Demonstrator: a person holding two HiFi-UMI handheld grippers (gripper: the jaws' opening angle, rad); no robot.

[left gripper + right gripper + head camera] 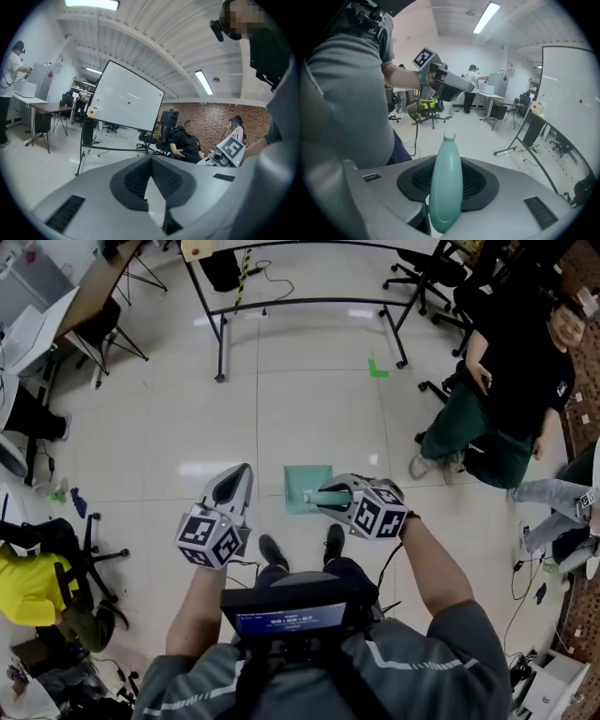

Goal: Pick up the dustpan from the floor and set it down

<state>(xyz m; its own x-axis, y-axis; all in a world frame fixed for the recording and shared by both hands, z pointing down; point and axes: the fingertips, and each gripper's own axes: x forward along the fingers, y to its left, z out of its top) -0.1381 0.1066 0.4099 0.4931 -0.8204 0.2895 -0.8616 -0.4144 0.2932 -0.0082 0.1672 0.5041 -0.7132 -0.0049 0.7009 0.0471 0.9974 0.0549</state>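
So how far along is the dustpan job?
Done: the dustpan looks lifted off the floor. In hand: the right gripper has its fingers clamped on the teal handle; the left gripper, fingers together, holds nothing. Left: setting it down.

A shared office or lab workroom: a wheeled whiteboard (126,101); desks (43,108) and swivel chairs (427,268) round the edges; strip lights (203,82) overhead; pale glossy floor tiles (281,418); a brick wall (211,123).
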